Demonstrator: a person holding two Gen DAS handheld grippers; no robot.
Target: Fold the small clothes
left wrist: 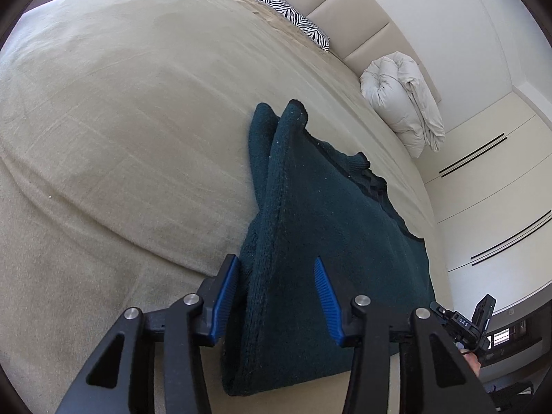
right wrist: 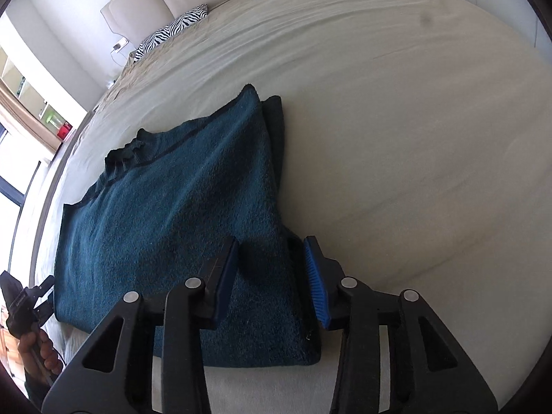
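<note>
— What does the left wrist view show?

— The left gripper is spread wide, released, with a raised fold of the dark teal sweater standing between its blue pads but not pinched. The sweater lies on the beige bedspread, running straight ahead of the gripper and off to its right. Far ahead to the right are a zebra-print pillow and a rolled white duvet against the headboard. Only this view shows the white wardrobe doors on the right, and the other gripper's black body low at the right edge.

— And the right wrist view?

— The right gripper is likewise open, its jaws either side of the sweater's near right corner. Here the sweater spreads ahead and to the left, collar visible. Unique to this view: shelves by a window on the far left, and a hand holding the other tool's handle.
</note>
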